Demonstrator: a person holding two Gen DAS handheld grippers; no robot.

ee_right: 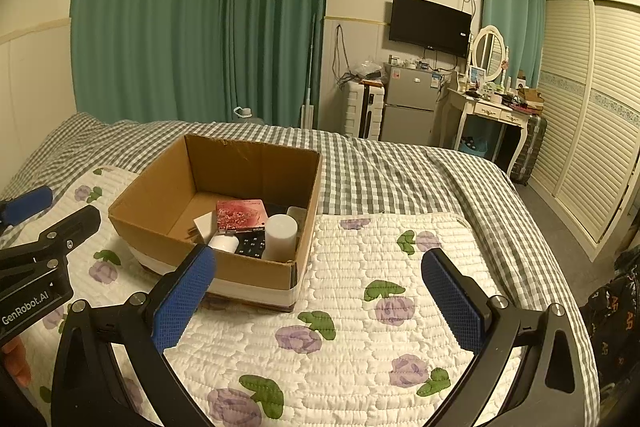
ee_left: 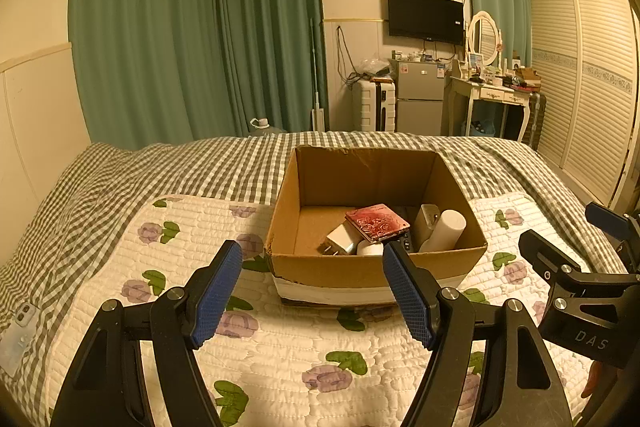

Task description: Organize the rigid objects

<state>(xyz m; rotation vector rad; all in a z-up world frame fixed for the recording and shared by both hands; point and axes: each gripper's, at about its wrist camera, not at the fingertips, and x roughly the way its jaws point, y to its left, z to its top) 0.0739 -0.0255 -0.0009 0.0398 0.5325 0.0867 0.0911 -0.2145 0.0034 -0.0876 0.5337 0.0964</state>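
"DAS" on right tongs (ee_left: 600,243) body; "GenRobot.AI" on left tongs (ee_right: 52,211) body.

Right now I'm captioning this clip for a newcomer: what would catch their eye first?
The open cardboard box on the flowered quilt, with a red patterned case lying on the white pieces inside. Both the left gripper and the right gripper hang open and empty before it.

A cardboard box (ee_left: 376,269) stands on the quilt (ee_left: 280,359) on the bed (ee_left: 120,179), at 12 o'clock from the left hand-held gripper (ee_left: 312,291) and 10 o'clock from the right hand-held gripper (ee_right: 320,297). Inside, a patterned tin (ee_left: 377,221) lies on a charger (ee_left: 340,239) and a remote (ee_right: 252,246); a cylinder (ee_left: 445,231) leans at its 3 o'clock.
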